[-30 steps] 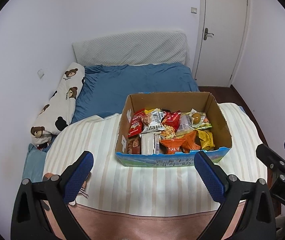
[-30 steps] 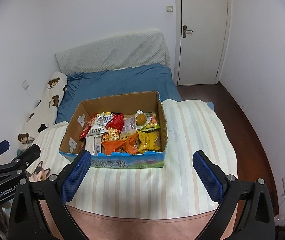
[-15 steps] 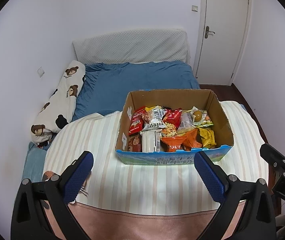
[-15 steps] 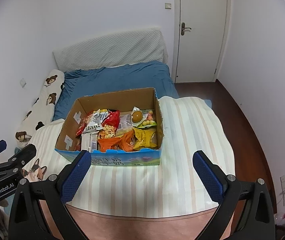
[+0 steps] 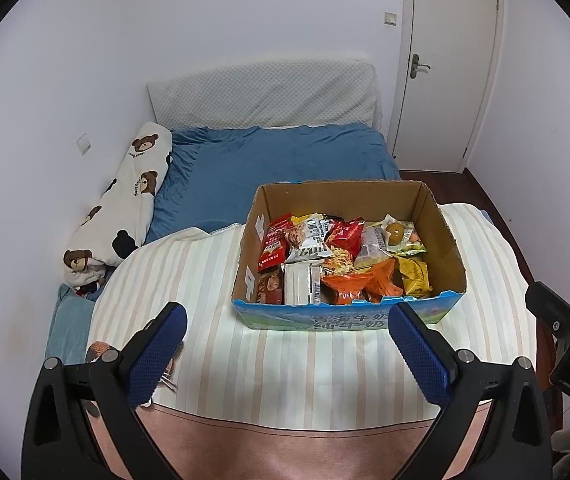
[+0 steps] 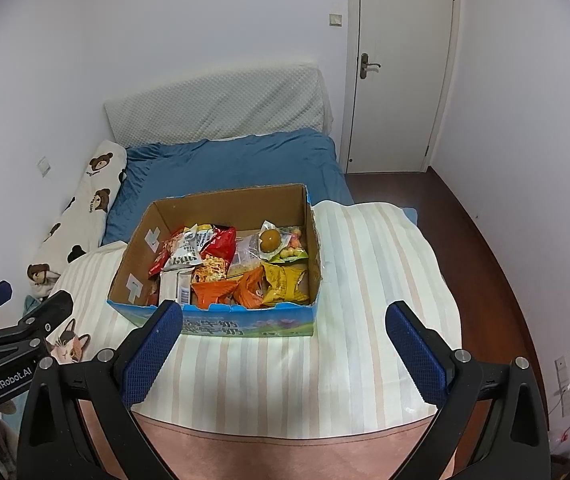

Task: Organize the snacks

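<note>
While snack box (image 5: 349,316) sits on striped blanket (image 5: 285,364), we hold left tongs (image 5: 287,350) and right tongs (image 6: 285,350) spread wide, empty.

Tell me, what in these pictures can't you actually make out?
- Lower snacks in the box: both views, buried under the top packets.
- Box front print: right view, partly covered by the right claw's finger; left view likewise.
- Packet lettering: too small.
- Cat print: right view, partly behind the left claw.

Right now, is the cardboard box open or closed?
Open. The cardboard box has no lid on top, and the snack packets inside are visible from above.
</note>
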Tool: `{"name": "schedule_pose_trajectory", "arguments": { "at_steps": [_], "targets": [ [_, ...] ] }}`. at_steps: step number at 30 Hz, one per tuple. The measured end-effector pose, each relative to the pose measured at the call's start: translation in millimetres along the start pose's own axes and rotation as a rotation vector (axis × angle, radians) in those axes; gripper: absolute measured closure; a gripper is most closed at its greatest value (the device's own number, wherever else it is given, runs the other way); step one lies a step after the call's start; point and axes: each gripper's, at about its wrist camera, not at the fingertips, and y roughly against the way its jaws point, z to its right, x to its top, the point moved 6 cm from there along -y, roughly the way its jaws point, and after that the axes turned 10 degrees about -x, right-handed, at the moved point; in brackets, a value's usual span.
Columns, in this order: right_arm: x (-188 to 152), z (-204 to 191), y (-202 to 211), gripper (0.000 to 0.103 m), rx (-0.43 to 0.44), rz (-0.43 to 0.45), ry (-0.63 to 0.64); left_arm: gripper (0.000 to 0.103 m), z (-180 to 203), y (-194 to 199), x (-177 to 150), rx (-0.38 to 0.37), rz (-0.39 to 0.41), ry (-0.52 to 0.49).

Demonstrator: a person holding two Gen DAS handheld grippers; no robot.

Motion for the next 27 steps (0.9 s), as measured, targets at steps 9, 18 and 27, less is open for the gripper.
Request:
{"name": "schedule_pose_trajectory", "arguments": {
  "at_steps": [9,18,27],
  "targets": [
    [-0.3,0.0,2.4,0.000,0.003,-0.002,0.001,0.000,1.6,2.6,1.0,-0.001,0.003,-0.002],
    [-0.7,1.6,4.9,0.000,0.013,-0.003,-0.002,0.000,2.0,2.6,0.8,-0.003,0.002,-0.002],
    [-1.1,2.3,6.1,0.000,0.012,-0.004,-0.003,0.000,2.1,2.8,0.4,-0.003,0.004,-0.003]
  ]
}}
